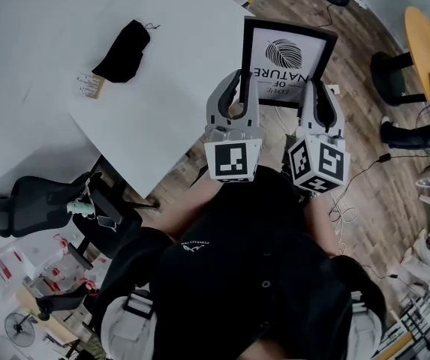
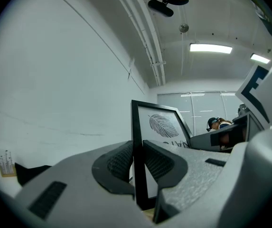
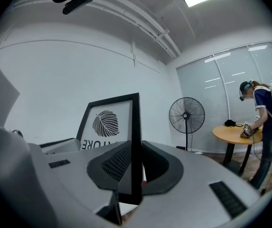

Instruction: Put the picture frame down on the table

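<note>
A black picture frame (image 1: 288,58) with a leaf print hangs upright in the air over the wooden floor, just off the white table's (image 1: 147,111) right edge. My left gripper (image 1: 242,88) is shut on the frame's left side bar (image 2: 138,146). My right gripper (image 1: 316,96) is shut on the right side bar (image 3: 136,141). In both gripper views the ribbed pads press on the black bar from either side. The frame's lower edge is hidden behind the grippers in the head view.
A black cloth (image 1: 124,49) and a small wooden brush (image 1: 89,85) lie on the table. A black chair (image 1: 34,205) stands at the table's near side. Cables (image 1: 365,178) run over the floor. A standing fan (image 3: 187,117) and a round wooden table (image 3: 235,132) with a person (image 3: 261,113) at it stand to the right.
</note>
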Motion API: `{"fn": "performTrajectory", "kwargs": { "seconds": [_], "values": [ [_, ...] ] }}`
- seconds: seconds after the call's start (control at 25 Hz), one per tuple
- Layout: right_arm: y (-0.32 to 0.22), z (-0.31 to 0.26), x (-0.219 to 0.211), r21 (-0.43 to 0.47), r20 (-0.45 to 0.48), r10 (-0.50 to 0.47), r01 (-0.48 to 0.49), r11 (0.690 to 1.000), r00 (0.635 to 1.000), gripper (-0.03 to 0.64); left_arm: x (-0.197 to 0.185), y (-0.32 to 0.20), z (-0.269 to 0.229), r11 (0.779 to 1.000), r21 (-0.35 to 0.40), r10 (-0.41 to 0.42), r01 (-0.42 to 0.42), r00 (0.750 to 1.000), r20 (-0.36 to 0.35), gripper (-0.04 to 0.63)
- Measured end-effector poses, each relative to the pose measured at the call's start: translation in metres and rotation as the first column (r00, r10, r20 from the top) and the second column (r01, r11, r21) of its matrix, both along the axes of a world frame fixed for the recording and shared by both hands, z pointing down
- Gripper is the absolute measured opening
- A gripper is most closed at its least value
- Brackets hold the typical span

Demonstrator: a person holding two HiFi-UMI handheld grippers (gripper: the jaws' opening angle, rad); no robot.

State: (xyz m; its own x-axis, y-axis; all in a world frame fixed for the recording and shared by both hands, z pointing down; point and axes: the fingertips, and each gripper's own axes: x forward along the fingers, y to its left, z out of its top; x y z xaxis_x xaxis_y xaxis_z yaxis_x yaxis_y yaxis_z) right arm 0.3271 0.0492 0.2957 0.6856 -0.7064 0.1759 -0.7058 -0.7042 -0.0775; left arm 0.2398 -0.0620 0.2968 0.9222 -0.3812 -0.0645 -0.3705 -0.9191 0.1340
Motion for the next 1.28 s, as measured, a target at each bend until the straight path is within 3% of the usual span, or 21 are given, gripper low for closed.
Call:
{"fn": "performTrajectory", "kwargs": {
  "seconds": [0.2,0.48,0.8,1.04,1.28],
  "values": [
    [-0.039,0.004,0.015,-0.003,0.009,-0.006,0.006,1.0,1.0,0.066,0.011,-0.037,0.002,1.0,-0.003,-0.005,0.005,1.0,-0.004,0.071],
    [-0.117,0.019,0.003,-0.021,0.015,-0.102,0.102,0.995,0.995,0.066,-0.008,-0.108,0.02,0.994,-0.036,-0.099,0.1,0.995,0.02,0.071],
    [-0.152,0.027,0.006,-0.022,0.048,-0.213,0.214,0.976,0.976,0.066,-0.019,-0.127,0.024,0.976,-0.043,-0.21,0.212,0.976,0.05,0.071],
    [-0.182,0.024,0.012,-0.027,0.04,-0.351,0.352,0.936,0.936,0.064,-0.022,-0.144,0.024,0.94,-0.044,-0.336,0.339,0.94,0.058,0.071],
    [-0.237,0.028,0.032,-0.042,0.05,-0.491,0.493,0.869,0.87,0.064,-0.013,-0.178,0.027,0.877,-0.061,-0.473,0.476,0.879,0.062,0.071]
  ]
}}
